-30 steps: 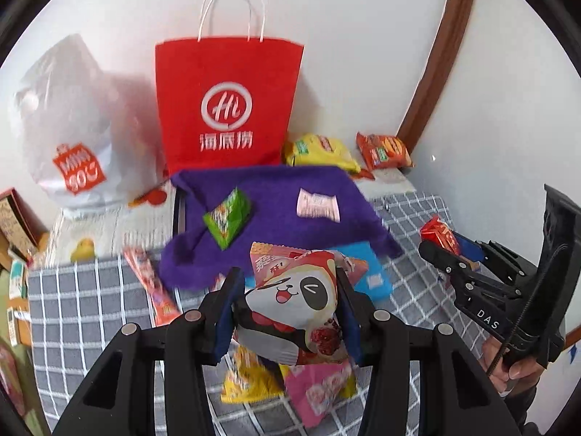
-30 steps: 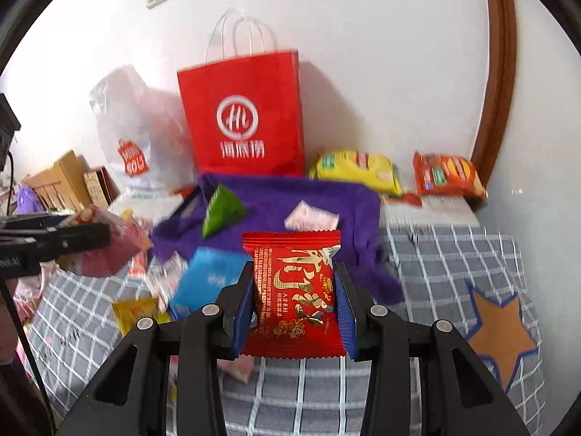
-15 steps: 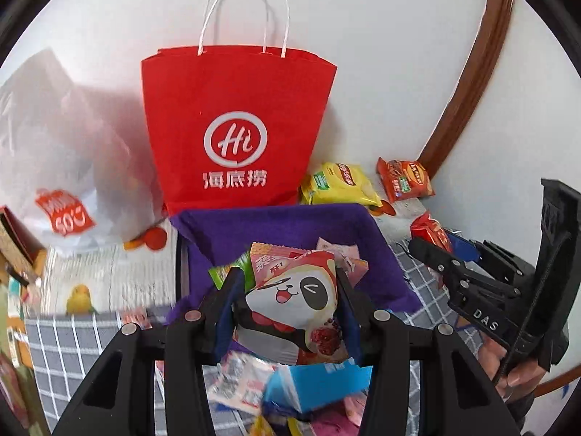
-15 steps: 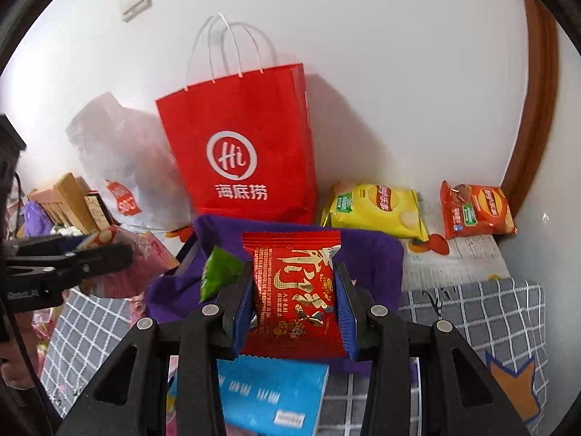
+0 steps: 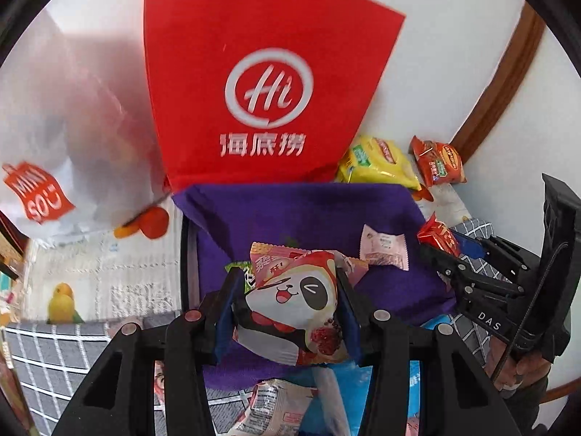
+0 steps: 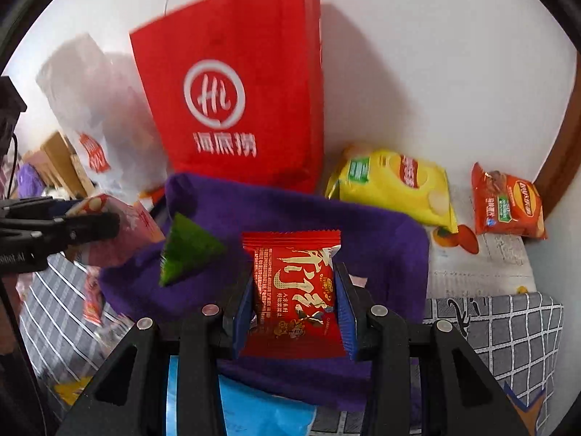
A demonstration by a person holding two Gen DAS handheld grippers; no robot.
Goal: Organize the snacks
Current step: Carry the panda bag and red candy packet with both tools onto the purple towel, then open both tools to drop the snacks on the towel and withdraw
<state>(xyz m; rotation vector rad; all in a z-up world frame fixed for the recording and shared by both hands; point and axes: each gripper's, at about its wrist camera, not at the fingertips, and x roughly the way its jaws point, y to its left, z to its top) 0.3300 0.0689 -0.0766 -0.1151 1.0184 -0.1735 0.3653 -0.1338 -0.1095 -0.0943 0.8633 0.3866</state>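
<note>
While both hands work over a cluttered worktop point(image 6: 508, 330) covered in grey checked cloth, the left tool point(image 5: 287, 312) grips a pink panda-print snack packet point(image 5: 294, 305) between its blue pads, and the right tool point(image 6: 294, 312) is clamped narrowly on a red snack packet point(image 6: 294, 290) with gold lettering. Both packets hang above a purple cloth bin point(image 6: 301, 214) at mid-worktop. Inside it lie a green triangular packet point(image 6: 185, 250), seen from the right wrist, and a small pale pink sachet point(image 5: 385, 249), seen from the left. A blue packet point(image 6: 261, 407) and other loose wrappers sit at the near edge, below the tools. Just behind the bin, a red paper bag point(image 5: 265, 91) with white handles stands upright against the white wall. To its left slumps a white plastic bag point(image 5: 61, 127); to its right lie a yellow chip bag point(image 6: 392, 185) and, farther right, an orange-red chip bag point(image 6: 508, 203), both on printed paper.
</note>
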